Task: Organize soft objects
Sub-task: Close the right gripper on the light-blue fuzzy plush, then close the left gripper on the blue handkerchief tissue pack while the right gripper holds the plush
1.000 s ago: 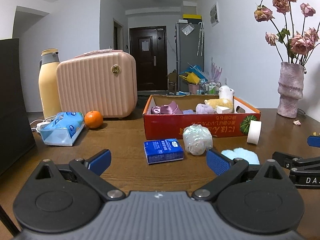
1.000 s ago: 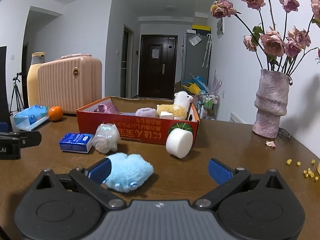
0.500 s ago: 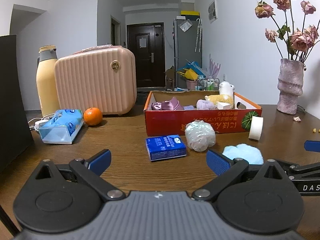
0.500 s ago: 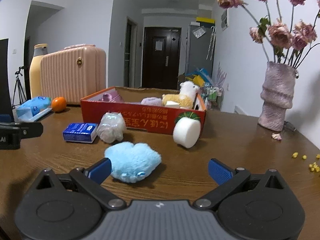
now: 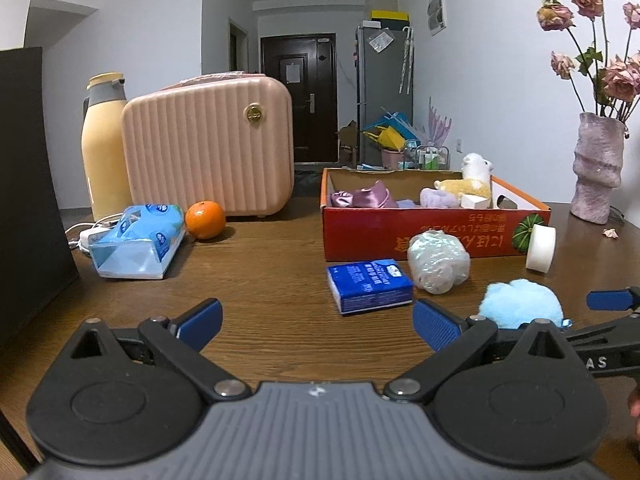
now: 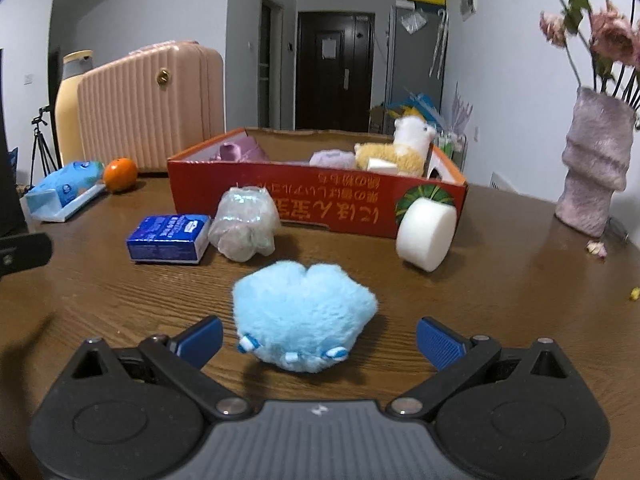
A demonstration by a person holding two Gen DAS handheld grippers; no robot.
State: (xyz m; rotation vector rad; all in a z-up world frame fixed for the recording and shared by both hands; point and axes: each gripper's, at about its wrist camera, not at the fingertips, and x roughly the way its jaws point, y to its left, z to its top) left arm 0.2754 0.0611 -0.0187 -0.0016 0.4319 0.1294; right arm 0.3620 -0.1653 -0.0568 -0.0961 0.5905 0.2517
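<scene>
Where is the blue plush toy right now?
In the right wrist view the blue plush toy lies on the table, centred just ahead of the open right gripper, nearer than the wrapped bundle and white roll.

The red box [image 6: 320,208] carries yellow characters printed upside down, not readable, and the right tongs [image 5: 600,362] show the letters "AS".

Orange [image 5: 205,219] beside pink suitcase [image 5: 208,146]
</scene>
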